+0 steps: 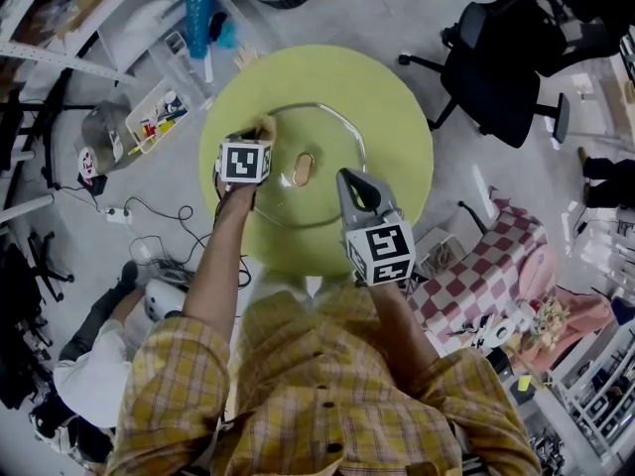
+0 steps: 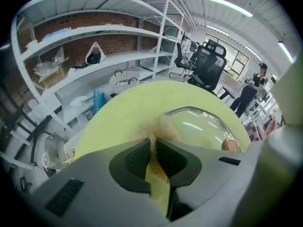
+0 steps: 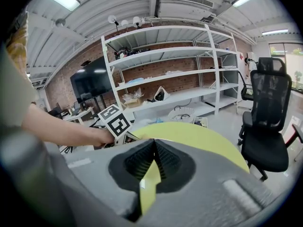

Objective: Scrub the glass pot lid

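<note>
Even, fairly bright light falls from ceiling strip lamps, leaving pale streaks of glare on the glass pot lid and only soft shadow at the round table's edge, while the 2 gripper views bow into black corners, their near foreground blurred.
</note>
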